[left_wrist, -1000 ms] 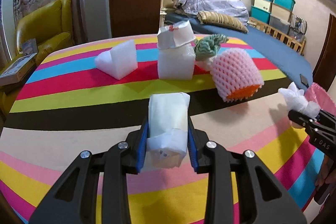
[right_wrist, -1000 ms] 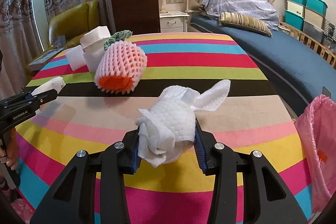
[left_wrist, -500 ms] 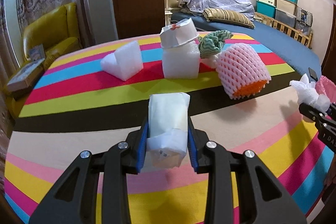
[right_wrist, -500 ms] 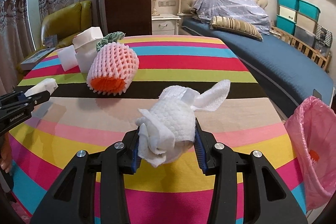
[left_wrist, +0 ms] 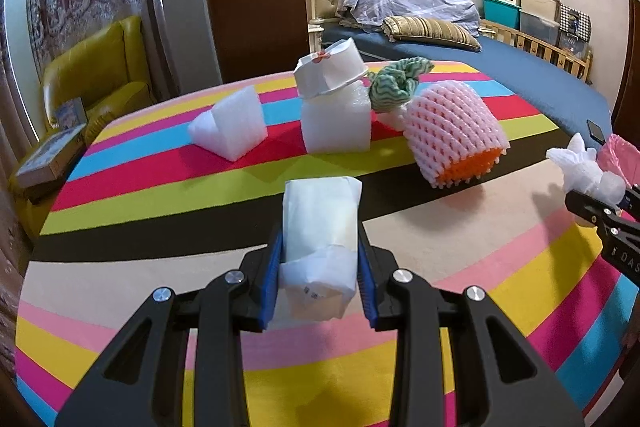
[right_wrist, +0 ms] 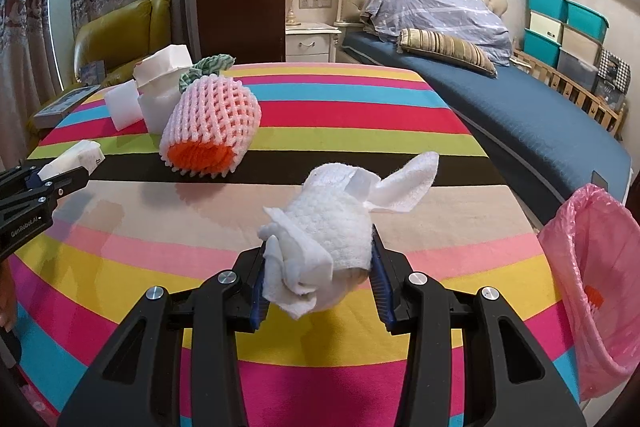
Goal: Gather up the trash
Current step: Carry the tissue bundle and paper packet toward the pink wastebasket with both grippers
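My left gripper (left_wrist: 319, 259) is shut on a folded white paper packet (left_wrist: 320, 227), held above the striped table (left_wrist: 160, 195). My right gripper (right_wrist: 318, 263) is shut on a crumpled white tissue wad (right_wrist: 332, 227), also above the table. Each gripper shows in the other's view: the right one with its wad (left_wrist: 588, 171) at the right edge, the left one with its packet (right_wrist: 76, 157) at the left edge. A pink trash bag (right_wrist: 592, 299) hangs open at the table's right edge.
On the table's far side lie a pink and orange foam net sleeve (left_wrist: 456, 135), a white foam block with a crushed paper cup on it (left_wrist: 334, 107), a white foam wedge (left_wrist: 230, 127) and a green striped cloth (left_wrist: 396, 83). A bed (right_wrist: 520, 107) stands behind.
Both views have swung slightly, shifting the table items to the right in the left wrist view and bringing more of the pink bag into the right wrist view. Both grips are unchanged.
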`<state>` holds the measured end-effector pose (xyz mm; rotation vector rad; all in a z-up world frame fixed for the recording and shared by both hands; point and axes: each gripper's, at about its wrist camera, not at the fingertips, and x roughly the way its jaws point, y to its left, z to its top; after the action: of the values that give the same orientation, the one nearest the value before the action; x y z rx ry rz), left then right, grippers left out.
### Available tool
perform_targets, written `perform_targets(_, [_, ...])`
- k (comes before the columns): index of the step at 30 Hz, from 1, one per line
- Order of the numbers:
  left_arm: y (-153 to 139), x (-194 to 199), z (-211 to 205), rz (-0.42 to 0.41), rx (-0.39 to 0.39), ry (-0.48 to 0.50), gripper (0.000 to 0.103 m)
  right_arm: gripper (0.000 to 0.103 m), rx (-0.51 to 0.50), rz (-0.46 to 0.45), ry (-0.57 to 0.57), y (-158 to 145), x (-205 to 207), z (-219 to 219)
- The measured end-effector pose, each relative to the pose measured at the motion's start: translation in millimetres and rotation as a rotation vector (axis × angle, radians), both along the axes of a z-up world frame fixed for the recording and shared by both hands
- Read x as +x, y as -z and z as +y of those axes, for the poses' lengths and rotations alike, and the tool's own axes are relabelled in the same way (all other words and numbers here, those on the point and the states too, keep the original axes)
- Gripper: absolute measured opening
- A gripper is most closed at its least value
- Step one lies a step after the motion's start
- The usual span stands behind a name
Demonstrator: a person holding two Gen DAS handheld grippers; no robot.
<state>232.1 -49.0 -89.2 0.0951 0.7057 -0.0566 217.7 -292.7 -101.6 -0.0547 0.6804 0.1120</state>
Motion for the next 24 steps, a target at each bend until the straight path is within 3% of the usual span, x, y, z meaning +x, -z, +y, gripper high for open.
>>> perform_targets(5, [-6, -8, -2, -0.046, 0.003, 0.017, 0.033, 0.041, 0.015, -0.023, -0.001, -3, -3, -2])
perform_targets(10, [-9, -24, -7, -0.058, -0.065, 0.055, 0.033, 0.041, 0.004, -0.031, -0.022, -1, -23, -4])
perform_targets(15, [-14, -50, -32, -0.106, -0.042, 0.127, 0.033, 0.041, 0.037, -0.042, -0.027, -2, -48, -20])
perform_targets(24, [-13, -75, -72, -0.096, -0.018, 0.239, 0.033, 0.041, 0.061, -0.099, -0.024, -14, -91, -52])
